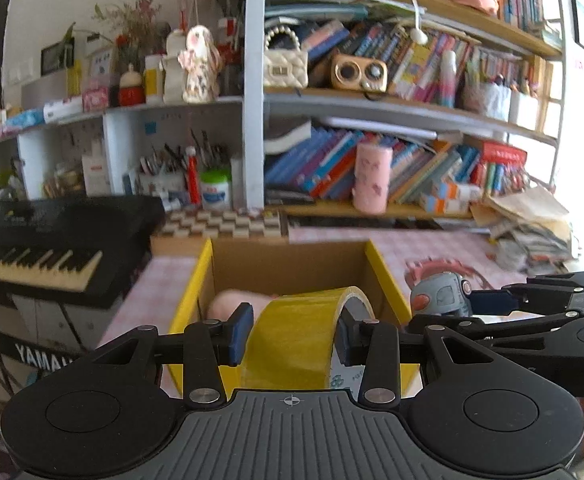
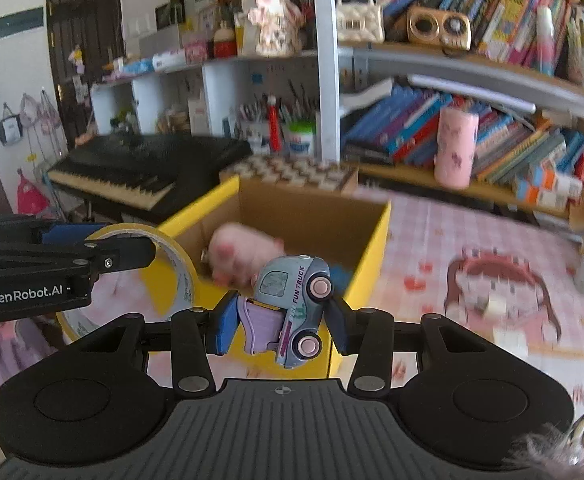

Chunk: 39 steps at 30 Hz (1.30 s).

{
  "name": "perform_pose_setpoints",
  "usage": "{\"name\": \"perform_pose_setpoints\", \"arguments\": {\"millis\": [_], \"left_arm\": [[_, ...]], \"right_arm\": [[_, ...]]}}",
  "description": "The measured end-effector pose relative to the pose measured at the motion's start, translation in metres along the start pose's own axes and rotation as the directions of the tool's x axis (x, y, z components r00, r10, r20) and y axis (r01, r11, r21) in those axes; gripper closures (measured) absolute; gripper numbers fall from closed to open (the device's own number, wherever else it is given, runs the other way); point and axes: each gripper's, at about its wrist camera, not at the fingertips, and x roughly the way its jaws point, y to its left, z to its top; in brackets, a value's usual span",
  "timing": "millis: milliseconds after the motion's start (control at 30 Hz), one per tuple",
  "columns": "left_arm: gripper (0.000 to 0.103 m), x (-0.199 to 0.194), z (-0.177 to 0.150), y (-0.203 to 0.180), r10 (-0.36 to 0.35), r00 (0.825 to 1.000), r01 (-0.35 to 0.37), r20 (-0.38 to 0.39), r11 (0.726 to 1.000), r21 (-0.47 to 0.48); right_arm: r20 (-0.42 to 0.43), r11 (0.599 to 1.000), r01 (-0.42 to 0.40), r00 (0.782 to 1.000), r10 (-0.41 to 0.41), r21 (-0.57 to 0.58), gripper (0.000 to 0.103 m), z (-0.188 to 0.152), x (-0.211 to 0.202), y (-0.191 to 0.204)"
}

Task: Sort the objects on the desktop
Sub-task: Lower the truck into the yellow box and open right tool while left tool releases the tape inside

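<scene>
My left gripper [image 1: 292,334] is shut on a roll of yellow tape [image 1: 292,336], held on edge just before the near wall of an open cardboard box with yellow flaps [image 1: 292,258]. My right gripper [image 2: 282,320] is shut on a small blue-grey toy truck [image 2: 292,304] with pink wheels, tipped on its side, over the box's [image 2: 316,208] near right corner. A pink plush toy [image 2: 244,256] lies inside the box. In the left wrist view the right gripper [image 1: 452,308] reaches in from the right with the truck [image 1: 440,294]. The right wrist view shows the left gripper [image 2: 132,246] and tape [image 2: 172,264] at left.
The box stands on a desk with a pink patterned cover [image 2: 472,248]. A black keyboard piano [image 1: 52,240] sits to the left, a checkered board [image 1: 228,224] behind the box. Crowded bookshelves [image 1: 392,168], a pink cup [image 1: 372,178] and a paper stack [image 1: 532,228] line the back and right.
</scene>
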Motion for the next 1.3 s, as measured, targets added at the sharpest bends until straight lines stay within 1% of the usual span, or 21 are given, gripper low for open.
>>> {"name": "perform_pose_setpoints", "arguments": {"millis": [133,233,333,533,633,800,900,1067,1200,1300], "left_arm": [[0.063,0.020,0.017,0.000,0.018,1.000,-0.018,0.023,1.000,0.004],[0.063,0.036,0.024,0.000,0.029,0.999,-0.029,0.021,1.000,0.010],[0.063,0.054,0.029,0.000,0.044,0.999,-0.044,0.004,0.999,0.017],[0.063,0.084,0.035,0.002,0.065,0.998,-0.064,-0.027,0.998,0.013],[0.063,0.104,0.036,0.002,0.070,0.996,-0.069,-0.056,0.997,0.016],[0.063,0.132,0.032,-0.001,0.067,0.991,-0.064,-0.113,0.997,0.034],[0.063,0.145,0.027,-0.002,0.067,0.987,-0.062,-0.147,0.997,0.037],[0.063,0.162,0.023,-0.001,0.068,0.980,-0.060,-0.186,0.997,0.049],[0.063,0.174,0.024,-0.001,0.072,0.975,-0.059,-0.211,0.996,0.068],[0.063,0.181,0.023,-0.001,0.065,0.972,-0.052,-0.226,0.997,0.064]], "right_arm": [[0.038,1.000,-0.010,0.999,0.011,-0.017,0.061,0.023,0.018,-0.015],[0.044,0.999,-0.011,0.999,0.012,-0.037,0.061,0.035,0.034,-0.024],[0.023,0.998,-0.006,1.000,0.007,-0.065,0.061,0.043,0.053,-0.031],[-0.033,0.994,-0.037,0.999,0.033,-0.106,0.061,0.047,0.088,-0.037],[-0.080,0.986,-0.059,0.996,0.047,-0.154,0.060,0.046,0.109,-0.036],[-0.163,0.955,-0.088,0.986,0.043,-0.282,0.060,0.040,0.140,-0.032],[-0.207,0.940,-0.119,0.977,0.053,-0.321,0.060,0.036,0.153,-0.031],[-0.253,0.919,-0.152,0.966,0.060,-0.364,0.060,0.032,0.172,-0.034],[-0.277,0.886,-0.169,0.960,0.048,-0.432,0.060,0.036,0.189,-0.036],[-0.297,0.864,-0.181,0.954,0.039,-0.470,0.060,0.041,0.203,-0.039]]}}
